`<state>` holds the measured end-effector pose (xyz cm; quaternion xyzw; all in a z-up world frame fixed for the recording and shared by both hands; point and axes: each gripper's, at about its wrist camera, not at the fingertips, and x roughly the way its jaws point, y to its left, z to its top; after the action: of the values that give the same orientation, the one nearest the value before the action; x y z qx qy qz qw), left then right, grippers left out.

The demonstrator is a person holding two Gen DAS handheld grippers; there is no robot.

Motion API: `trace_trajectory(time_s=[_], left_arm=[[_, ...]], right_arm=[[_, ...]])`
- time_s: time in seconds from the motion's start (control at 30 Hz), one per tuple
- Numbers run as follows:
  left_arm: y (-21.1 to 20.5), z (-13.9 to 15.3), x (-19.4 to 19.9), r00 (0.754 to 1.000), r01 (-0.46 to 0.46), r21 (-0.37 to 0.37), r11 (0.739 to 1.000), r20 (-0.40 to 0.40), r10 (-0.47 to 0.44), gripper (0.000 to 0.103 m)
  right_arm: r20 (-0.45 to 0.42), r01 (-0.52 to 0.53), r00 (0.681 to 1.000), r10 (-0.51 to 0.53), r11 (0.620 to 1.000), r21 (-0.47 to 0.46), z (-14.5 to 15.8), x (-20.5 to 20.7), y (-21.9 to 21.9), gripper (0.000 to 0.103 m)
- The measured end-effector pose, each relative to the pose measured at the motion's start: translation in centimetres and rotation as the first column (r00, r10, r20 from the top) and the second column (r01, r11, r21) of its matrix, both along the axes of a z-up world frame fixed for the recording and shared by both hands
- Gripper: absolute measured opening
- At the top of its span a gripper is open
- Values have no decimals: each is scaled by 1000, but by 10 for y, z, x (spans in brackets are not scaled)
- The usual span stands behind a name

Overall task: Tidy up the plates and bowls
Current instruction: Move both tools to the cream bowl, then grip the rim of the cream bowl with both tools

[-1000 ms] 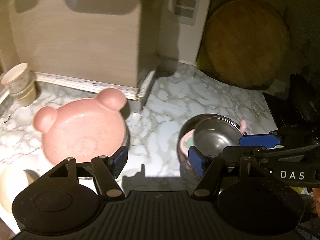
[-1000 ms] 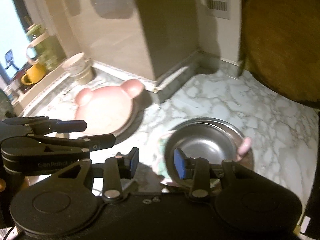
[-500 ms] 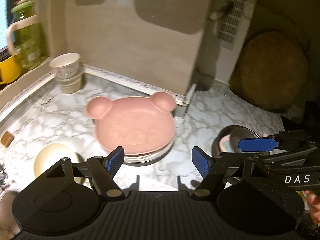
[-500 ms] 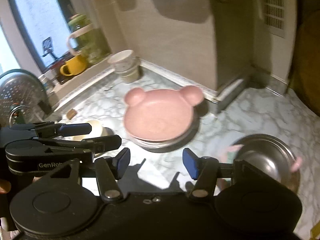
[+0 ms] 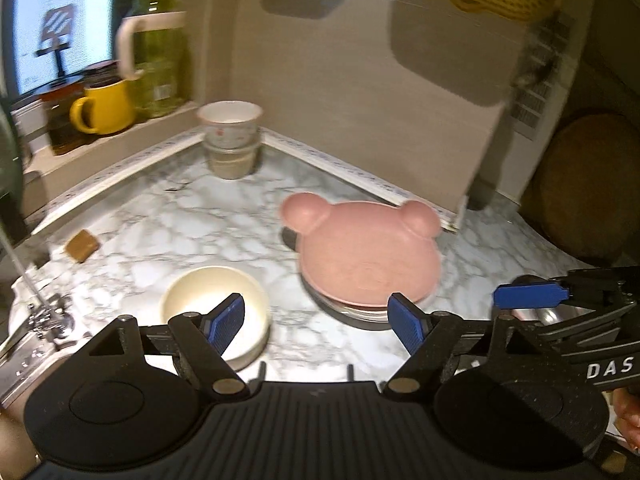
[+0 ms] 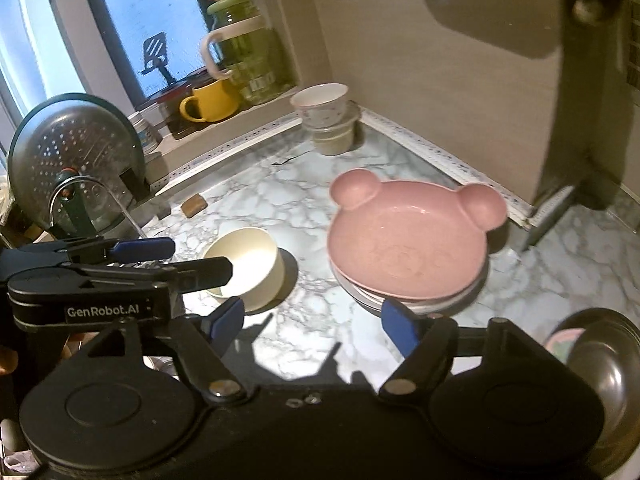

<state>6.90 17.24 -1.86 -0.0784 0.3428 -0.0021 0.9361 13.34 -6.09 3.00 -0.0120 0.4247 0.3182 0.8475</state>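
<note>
A pink bear-shaped plate (image 5: 366,254) (image 6: 408,240) lies on top of a stack of plates on the marble counter (image 5: 192,220). A cream bowl (image 5: 214,306) (image 6: 250,266) stands to its left. A steel bowl (image 6: 600,368) sits at the right, over a pink dish. Two stacked cups (image 5: 231,138) (image 6: 326,118) stand in the far corner. My left gripper (image 5: 316,324) is open and empty, above the counter between bowl and plate. My right gripper (image 6: 312,326) is open and empty, just in front of the plate stack.
A yellow mug (image 5: 104,108) and a green jar (image 5: 158,46) stand on the window ledge. A colander (image 6: 72,160) and tap are at the left. A round wooden board (image 5: 588,188) leans at the right. A small brown block (image 5: 82,245) lies on the counter.
Both grippers have pulled back and swung left, away from the steel bowl. The right gripper has opened wider. The cream bowl and window ledge have come into view.
</note>
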Motion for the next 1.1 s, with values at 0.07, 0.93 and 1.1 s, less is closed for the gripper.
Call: trace_trajectory(time_s=[0.07, 0.93, 1.1], left_arm=[[12, -3, -2, 1000, -27, -4, 1000, 0, 27, 78], [114, -89, 52, 969, -202, 21, 979, -141, 203, 79], [122, -106, 68, 959, -213, -10, 977, -193, 207, 79]], right_arm=[[0, -17, 1000, 17, 1000, -2, -2, 2, 9, 84], [-97, -98, 991, 91, 992, -74, -79, 55, 129, 95], [-125, -76, 990, 63, 992, -102, -96, 65, 139, 91]])
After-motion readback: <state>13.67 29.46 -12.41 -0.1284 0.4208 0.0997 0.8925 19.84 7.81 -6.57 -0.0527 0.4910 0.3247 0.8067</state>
